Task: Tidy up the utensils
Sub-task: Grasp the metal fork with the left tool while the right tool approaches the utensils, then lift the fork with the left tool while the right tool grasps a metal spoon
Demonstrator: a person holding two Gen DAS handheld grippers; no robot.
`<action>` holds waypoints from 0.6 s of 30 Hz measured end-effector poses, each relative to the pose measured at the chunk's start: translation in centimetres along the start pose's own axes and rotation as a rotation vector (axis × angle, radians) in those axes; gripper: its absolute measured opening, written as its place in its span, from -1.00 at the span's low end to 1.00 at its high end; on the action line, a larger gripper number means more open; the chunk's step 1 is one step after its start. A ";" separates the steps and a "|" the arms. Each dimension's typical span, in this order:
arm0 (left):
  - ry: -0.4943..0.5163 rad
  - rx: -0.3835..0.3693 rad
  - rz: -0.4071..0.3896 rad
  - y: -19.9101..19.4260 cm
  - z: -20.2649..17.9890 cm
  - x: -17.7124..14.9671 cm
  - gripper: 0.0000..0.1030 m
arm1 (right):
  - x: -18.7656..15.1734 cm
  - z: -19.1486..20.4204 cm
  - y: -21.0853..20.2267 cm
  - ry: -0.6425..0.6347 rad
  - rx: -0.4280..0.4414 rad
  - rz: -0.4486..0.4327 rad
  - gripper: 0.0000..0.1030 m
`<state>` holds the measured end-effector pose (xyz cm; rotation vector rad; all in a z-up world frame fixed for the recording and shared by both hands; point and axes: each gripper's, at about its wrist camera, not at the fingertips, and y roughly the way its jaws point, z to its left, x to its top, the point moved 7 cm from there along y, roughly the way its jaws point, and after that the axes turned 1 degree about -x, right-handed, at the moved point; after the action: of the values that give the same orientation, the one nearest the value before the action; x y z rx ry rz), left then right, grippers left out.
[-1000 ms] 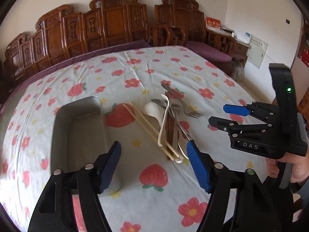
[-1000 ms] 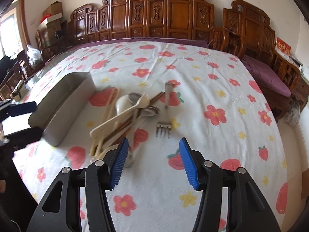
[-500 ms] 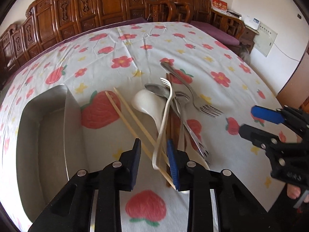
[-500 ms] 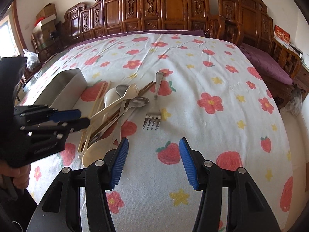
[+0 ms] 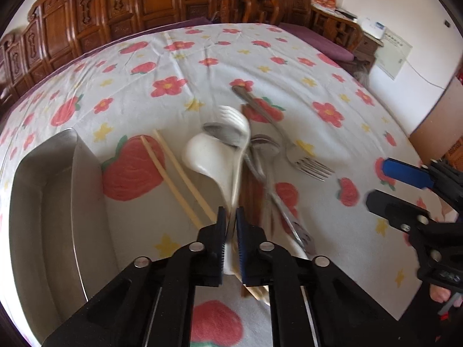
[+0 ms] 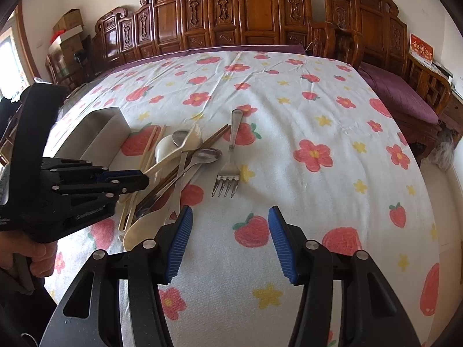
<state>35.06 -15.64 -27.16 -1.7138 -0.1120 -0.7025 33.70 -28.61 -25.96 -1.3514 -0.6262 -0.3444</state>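
Left gripper [image 5: 230, 219] jaws just closed, clamped on handle of cream plastic fork [image 5: 238, 144] in utensil pile. Pile crowded: ladle-shaped white spoon [image 5: 202, 156], chopsticks [image 5: 173, 173], steel fork [image 6: 230, 170]. Steel tray [image 5: 43, 202] positioned left of pile. Right gripper [image 6: 230, 240] held open, empty, above floral cloth [image 6: 289, 115].

Shiny metal tray [image 5: 58, 202]; matt printed cloth [image 6: 289, 101]; carved glossy wood chairs [image 6: 254, 14]

cream fork [image 5: 235, 133] head motion-blurred, metal tray [image 5: 43, 202] cut off at left edge
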 end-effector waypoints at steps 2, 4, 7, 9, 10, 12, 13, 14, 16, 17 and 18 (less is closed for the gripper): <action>0.017 -0.013 -0.023 -0.9 -0.7 -0.1 -0.92 | 0.0 0.0 0.1 0.000 -0.001 0.002 0.10; 0.019 -0.018 -0.042 -1.8 -1.2 -0.2 -0.92 | -0.2 0.1 0.1 -0.004 -0.003 0.005 0.10; 0.017 -0.014 -0.067 -3.2 -1.4 -0.5 -0.92 | -0.4 0.4 0.2 -0.010 -0.002 0.008 0.10; 0.012 -0.016 -0.085 -4.2 -1.2 -0.7 -0.92 | -0.4 0.6 0.2 -0.011 0.003 0.006 0.10; 0.012 -0.014 -0.097 -4.9 -1.1 -0.9 -0.92 | -0.4 0.6 0.2 -0.010 0.005 0.006 0.10; 0.012 -0.004 -0.117 -6.1 -0.7 -1.3 -0.92 | -0.3 0.9 0.3 -0.017 0.005 0.002 0.10; 0.009 -0.004 -0.122 -6.4 -0.6 -1.4 -0.92 | -0.2 0.9 0.4 -0.016 0.007 0.001 0.10; 0.005 -0.002 -0.131 -7.1 -0.3 -1.7 -0.92 | -0.1 1.0 0.4 -0.005 0.013 0.000 0.03; 0.006 0.005 -0.146 -7.8 0.0 -1.9 -0.92 | 0.0 1.4 0.4 0.013 0.027 -0.001 -0.01; 0.006 0.007 -0.154 -8.3 0.1 -2.1 -0.92 | 0.1 1.8 0.4 0.010 0.029 -0.003 -0.02; 0.007 0.007 -0.161 -8.7 0.2 -2.2 -0.92 | 0.3 2.2 0.5 0.009 0.032 -0.004 -0.02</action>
<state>29.55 -12.37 -20.89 -1.7088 -0.2496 -0.8255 33.72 -26.36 -26.02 -1.3177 -0.6247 -0.3427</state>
